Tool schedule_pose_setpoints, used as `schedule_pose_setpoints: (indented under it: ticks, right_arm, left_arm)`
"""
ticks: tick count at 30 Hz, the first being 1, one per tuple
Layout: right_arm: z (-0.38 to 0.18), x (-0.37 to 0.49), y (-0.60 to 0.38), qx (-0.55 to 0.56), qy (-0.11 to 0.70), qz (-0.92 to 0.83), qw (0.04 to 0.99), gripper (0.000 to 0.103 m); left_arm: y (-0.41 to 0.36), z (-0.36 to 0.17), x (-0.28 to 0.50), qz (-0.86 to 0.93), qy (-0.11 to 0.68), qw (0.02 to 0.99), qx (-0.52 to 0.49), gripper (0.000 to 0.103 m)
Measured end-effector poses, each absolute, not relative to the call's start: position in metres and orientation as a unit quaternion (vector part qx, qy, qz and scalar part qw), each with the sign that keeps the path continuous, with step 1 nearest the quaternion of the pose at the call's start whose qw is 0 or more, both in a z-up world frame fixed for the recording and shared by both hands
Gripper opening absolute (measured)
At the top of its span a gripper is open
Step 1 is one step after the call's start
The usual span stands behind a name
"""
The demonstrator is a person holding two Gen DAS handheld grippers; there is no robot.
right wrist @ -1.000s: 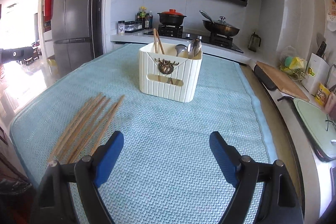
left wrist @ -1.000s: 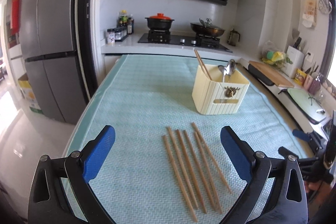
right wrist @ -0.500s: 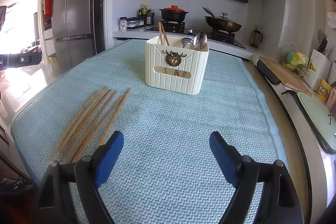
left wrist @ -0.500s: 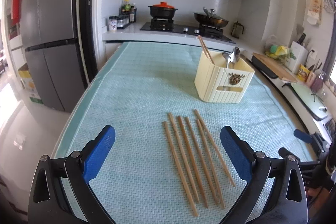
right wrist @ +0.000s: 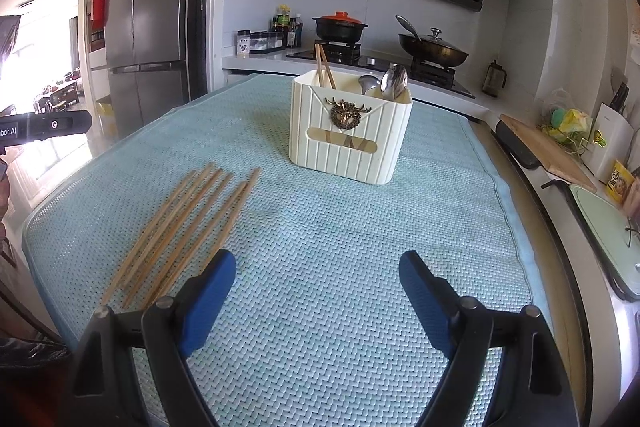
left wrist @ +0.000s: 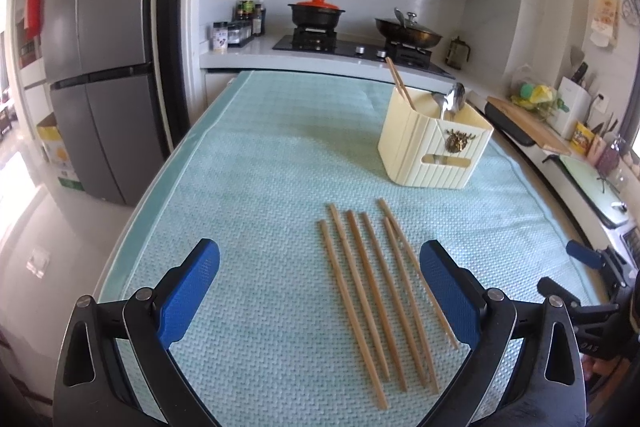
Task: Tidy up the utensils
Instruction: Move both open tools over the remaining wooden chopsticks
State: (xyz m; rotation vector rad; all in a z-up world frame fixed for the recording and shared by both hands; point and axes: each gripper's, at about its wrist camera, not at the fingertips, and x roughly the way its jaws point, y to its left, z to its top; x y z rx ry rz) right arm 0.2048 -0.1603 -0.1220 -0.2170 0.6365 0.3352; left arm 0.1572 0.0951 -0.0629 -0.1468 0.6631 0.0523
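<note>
Above the teal mat [left wrist: 260, 187], the left gripper [left wrist: 320, 263] hangs with jaws spread wide, holding nothing; six loose chopsticks [left wrist: 372, 291] lie on the mat between its fingers. The right gripper [right wrist: 316, 273] is likewise agape and empty. Farther off stands the cream utensil holder [right wrist: 348, 135], with chopsticks and spoons [right wrist: 394, 81] upright inside.

1. A black device [right wrist: 44, 127] at the left edge of the right wrist view shows white letters reading "bot.AI"; the start of the word is cut off.
2. The black gripper body [left wrist: 592, 347] at the lower right of the left wrist view carries small letters, apparently "DAS".
</note>
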Motion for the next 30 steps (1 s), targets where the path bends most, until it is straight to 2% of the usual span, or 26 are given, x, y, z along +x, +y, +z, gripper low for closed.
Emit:
schedule_pose_setpoints:
  ticks: [30]
  right_arm:
    - [-0.128, 0.199, -0.132, -0.127, 0.328, 0.196, 0.915, 0.086]
  left_arm:
    - [0.114, -0.085, 0.154, 0.044, 0.347, 0.932, -0.093, 0.100]
